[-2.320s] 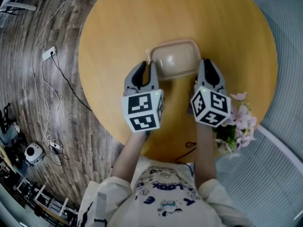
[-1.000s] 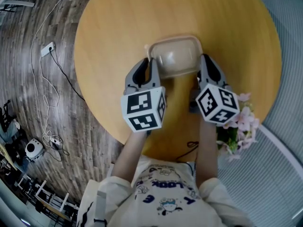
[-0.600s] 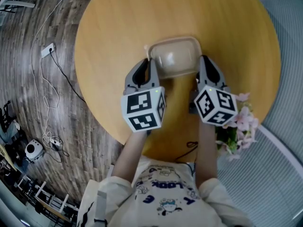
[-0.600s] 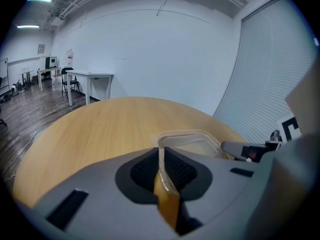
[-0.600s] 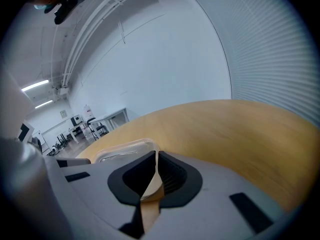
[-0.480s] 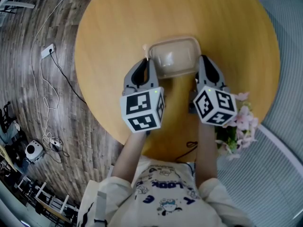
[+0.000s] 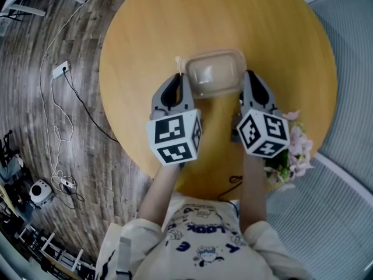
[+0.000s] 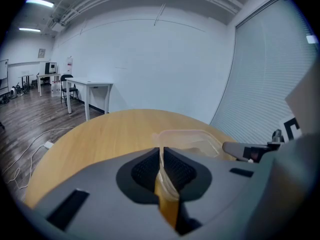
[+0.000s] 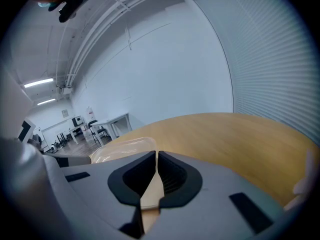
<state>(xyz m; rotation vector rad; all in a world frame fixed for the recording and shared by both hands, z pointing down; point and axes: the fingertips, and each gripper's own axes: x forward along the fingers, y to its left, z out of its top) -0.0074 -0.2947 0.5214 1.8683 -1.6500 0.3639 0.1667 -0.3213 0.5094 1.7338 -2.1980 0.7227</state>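
first, at the near right edge of the bench (image 7: 145,45), a bunch of pink flowers (image 7: 294,147) lies just beside the right arm, apart from the work. beyond it, the left hand-held gripper (image 7: 182,81) and the right hand-held gripper (image 7: 247,81) point away from the person, side by side, with the clear plastic container (image 7: 214,73) spanning the gap between their tips. its long axis runs left to right, so each short end meets one hand-held gripper. the left one is pressed together on the thin rim at the near left corner, and the tub's body lies to its right and farther off. the right one pinches the rim at the right end, with the body to its left. neither is nearer; the hold looks even. i cannot tell whether the tub rests on the bench or hangs just above it. farther out there is only wooden bench top.
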